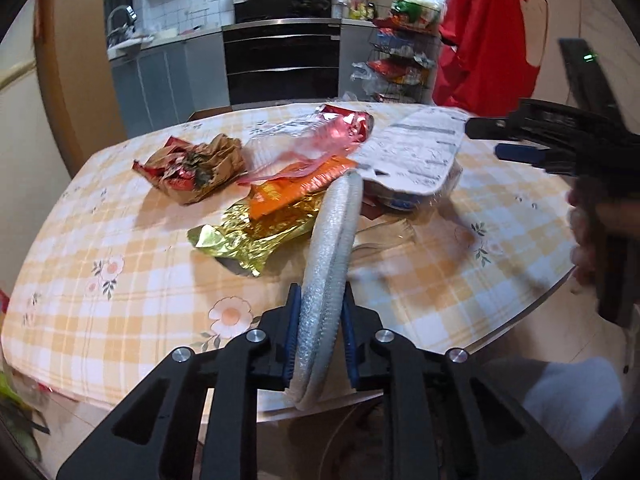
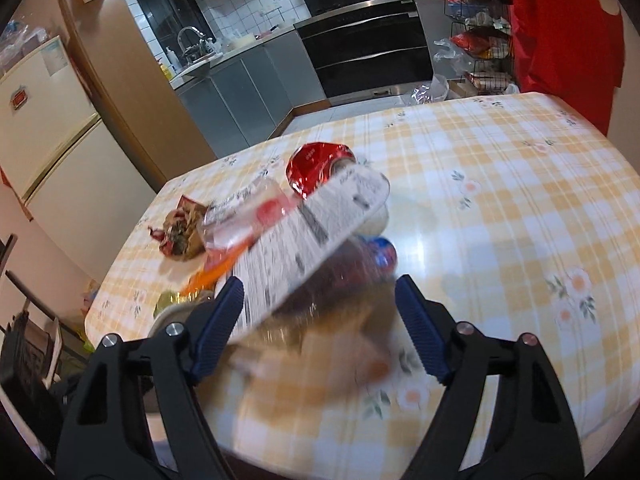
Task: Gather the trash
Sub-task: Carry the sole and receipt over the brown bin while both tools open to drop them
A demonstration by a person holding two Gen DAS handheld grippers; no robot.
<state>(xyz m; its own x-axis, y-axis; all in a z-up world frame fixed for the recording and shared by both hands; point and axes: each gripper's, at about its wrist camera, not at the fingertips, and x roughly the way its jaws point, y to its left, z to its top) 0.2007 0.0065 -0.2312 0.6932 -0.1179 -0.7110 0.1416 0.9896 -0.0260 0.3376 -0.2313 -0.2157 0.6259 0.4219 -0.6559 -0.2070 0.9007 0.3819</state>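
Note:
My left gripper (image 1: 320,294) is shut on a white foam wrap (image 1: 332,236) that sticks up over the table's near edge. On the checked tablecloth (image 1: 100,240) lie a crumpled brown paper bag (image 1: 192,168), a gold and orange foil wrapper (image 1: 260,224), a clear bag with pink streaks (image 1: 304,148) and red foil (image 1: 348,120). A plastic container under a white printed lid (image 1: 416,152) stands to the right of them. My right gripper (image 2: 320,284) is open, and the blurred lidded container (image 2: 312,224) sits between its jaws. The right gripper (image 1: 482,139) also shows at the right edge.
Clear plastic forks (image 1: 384,236) lie beside the foam. A hand (image 1: 584,240) grips the right tool. Behind the table are a black oven (image 1: 280,60), a wire rack of snack packs (image 1: 400,60), a red cloth (image 1: 488,32) and a fridge (image 2: 40,120).

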